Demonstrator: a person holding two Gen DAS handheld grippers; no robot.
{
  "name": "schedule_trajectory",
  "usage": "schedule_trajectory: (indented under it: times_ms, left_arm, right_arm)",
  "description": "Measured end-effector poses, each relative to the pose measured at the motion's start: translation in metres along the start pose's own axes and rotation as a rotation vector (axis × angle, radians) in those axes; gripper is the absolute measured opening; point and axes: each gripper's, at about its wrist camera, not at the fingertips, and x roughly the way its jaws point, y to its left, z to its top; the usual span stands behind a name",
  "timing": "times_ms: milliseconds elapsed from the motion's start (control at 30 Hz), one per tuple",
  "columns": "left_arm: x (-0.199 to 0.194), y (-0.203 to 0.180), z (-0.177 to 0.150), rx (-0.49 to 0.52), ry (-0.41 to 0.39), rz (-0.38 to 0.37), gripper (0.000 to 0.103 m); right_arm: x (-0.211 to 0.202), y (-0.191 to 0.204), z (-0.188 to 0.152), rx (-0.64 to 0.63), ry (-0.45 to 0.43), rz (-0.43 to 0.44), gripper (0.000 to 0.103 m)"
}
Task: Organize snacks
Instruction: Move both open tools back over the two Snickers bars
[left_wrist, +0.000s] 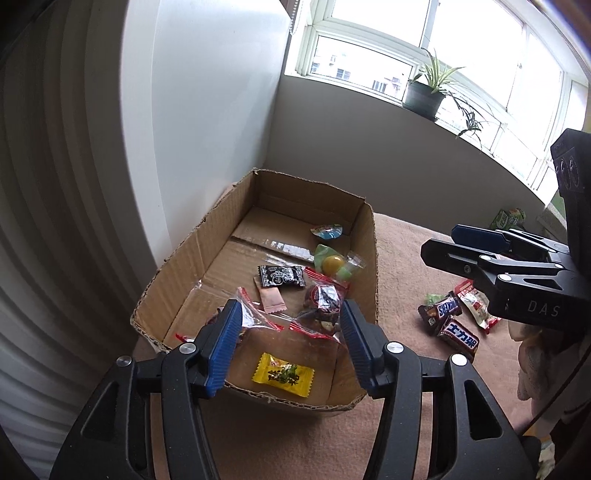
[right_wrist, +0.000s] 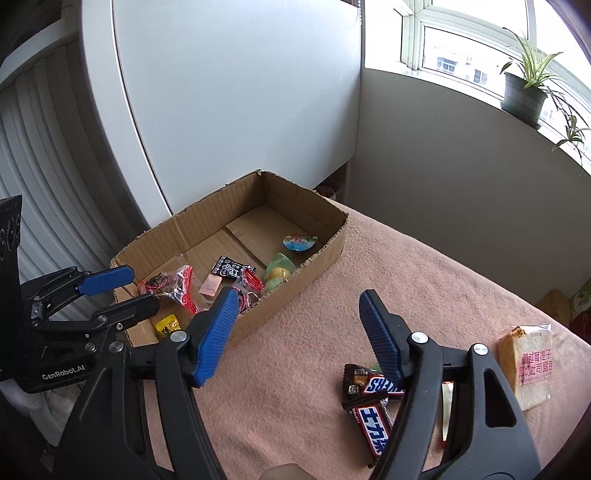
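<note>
An open cardboard box (left_wrist: 369, 258) (right_wrist: 295, 288) stands on a pink cloth. It holds a yellow candy (left_wrist: 282, 374), a black packet (left_wrist: 280, 275), a jelly cup (left_wrist: 327, 230) and clear red-edged packets (left_wrist: 325, 299). My left gripper (left_wrist: 290, 310) (right_wrist: 142, 286) hangs open over the box's near end, and a clear packet lies loose beside its left pad. Over the cloth to the right of the box, my right gripper (right_wrist: 298, 295) (left_wrist: 439, 242) is open with nothing between its fingers. Snickers bars (right_wrist: 380, 386) (left_wrist: 447, 308) lie below it.
A wrapped bread slice (right_wrist: 528, 365) lies at the cloth's right side, and a red-and-white packet (left_wrist: 476, 306) sits beside the bars. A white panel and grey wall rise behind the box. A potted plant (right_wrist: 524, 96) stands on the window sill.
</note>
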Motion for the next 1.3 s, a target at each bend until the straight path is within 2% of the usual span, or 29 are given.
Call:
schedule_trajectory:
  times_ms: [233, 500, 833, 1033, 1300]
  left_arm:
    - [-0.004, -0.027, -0.004, 0.026, 0.002, -0.043, 0.054]
    - [0.004, -0.064, -0.010, 0.073, 0.029, -0.096, 0.054]
    - [0.022, -0.108, -0.010, 0.188, 0.077, -0.129, 0.054]
    - [0.040, -0.126, -0.007, 0.234, 0.111, -0.144, 0.054]
    - [0.057, -0.133, -0.003, 0.247, 0.135, -0.146, 0.054]
  right_arm:
    - [-0.038, -0.060, -0.034, 0.081, -0.008, -0.063, 0.071]
    - [-0.051, -0.105, -0.075, 0.159, 0.039, -0.087, 0.071]
    - [-0.027, -0.089, -0.102, 0.101, 0.094, -0.036, 0.071]
    - [-0.003, -0.076, -0.106, 0.061, 0.117, -0.013, 0.071]
    - [0.017, -0.070, -0.103, 0.055, 0.136, 0.010, 0.071]
